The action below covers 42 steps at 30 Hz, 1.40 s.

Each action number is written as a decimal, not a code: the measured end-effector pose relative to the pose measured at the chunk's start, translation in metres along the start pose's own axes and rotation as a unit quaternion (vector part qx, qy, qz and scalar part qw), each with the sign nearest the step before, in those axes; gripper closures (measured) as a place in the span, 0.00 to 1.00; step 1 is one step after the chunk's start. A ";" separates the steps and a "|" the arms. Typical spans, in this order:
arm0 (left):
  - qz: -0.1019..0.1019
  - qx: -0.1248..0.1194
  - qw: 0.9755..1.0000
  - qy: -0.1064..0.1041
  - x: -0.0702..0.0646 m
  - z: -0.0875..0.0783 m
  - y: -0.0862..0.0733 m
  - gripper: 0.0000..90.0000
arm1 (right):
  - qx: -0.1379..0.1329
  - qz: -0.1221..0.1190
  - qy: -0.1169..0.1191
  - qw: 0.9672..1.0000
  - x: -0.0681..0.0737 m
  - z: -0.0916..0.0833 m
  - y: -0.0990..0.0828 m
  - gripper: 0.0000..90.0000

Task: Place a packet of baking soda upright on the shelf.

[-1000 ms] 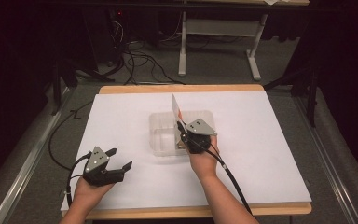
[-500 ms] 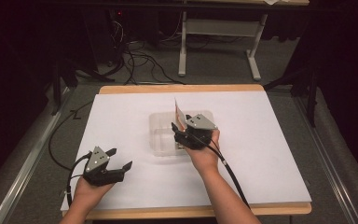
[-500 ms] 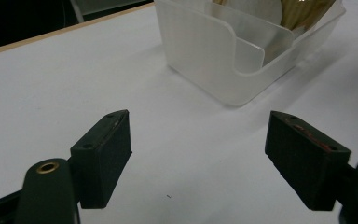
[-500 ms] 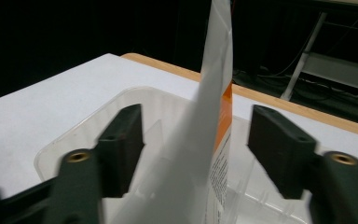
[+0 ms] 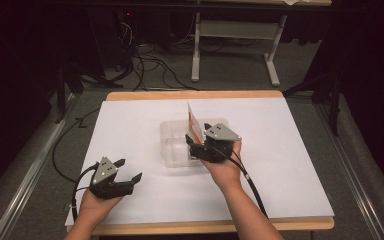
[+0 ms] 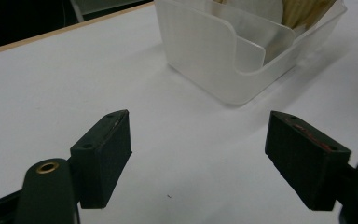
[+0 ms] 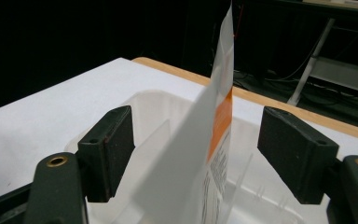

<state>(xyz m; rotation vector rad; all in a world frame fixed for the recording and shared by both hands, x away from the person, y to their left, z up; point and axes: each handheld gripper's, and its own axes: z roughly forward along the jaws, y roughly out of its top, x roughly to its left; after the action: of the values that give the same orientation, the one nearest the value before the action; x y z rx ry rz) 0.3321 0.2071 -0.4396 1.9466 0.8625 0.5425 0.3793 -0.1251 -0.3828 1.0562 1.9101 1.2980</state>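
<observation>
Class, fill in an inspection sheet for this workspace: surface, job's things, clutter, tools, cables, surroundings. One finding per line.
Surface: white sheet covering a wooden-edged table.
Job's things: clear plastic compartment tray mid-table; white paper packet with an orange band standing upright in it.
Clutter: nothing seen on the sheet apart from the tray.
Tools: left tool open, resting near the front edge, nothing between its jaws. Right tool at the tray, its jaws have just been opening; the packet stands between them, pads clear of it.
Cables: one black cable trails from each tool; more lie on the floor behind.
Surroundings: dark room, grey floor, white metal table frame beyond.
</observation>
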 end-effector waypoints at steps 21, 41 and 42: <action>-0.009 0.009 1.000 0.016 0.006 0.000 -0.003 0.23 | 0.030 0.036 -0.068 0.997 -0.089 -0.109 -0.056 0.26; -0.016 0.027 0.999 0.023 0.004 0.004 -0.006 0.20 | 0.070 0.045 -0.092 0.992 -0.129 -0.143 -0.108 0.25; -0.014 0.027 0.999 0.023 0.004 0.004 -0.006 0.20 | 0.070 0.043 -0.090 0.993 -0.128 -0.142 -0.108 0.25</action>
<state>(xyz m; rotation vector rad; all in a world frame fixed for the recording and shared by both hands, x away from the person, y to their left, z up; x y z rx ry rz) 0.3353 0.2099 -0.4461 1.9750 0.9409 0.5532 0.2986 -0.3240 -0.4296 1.2932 1.8582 1.0847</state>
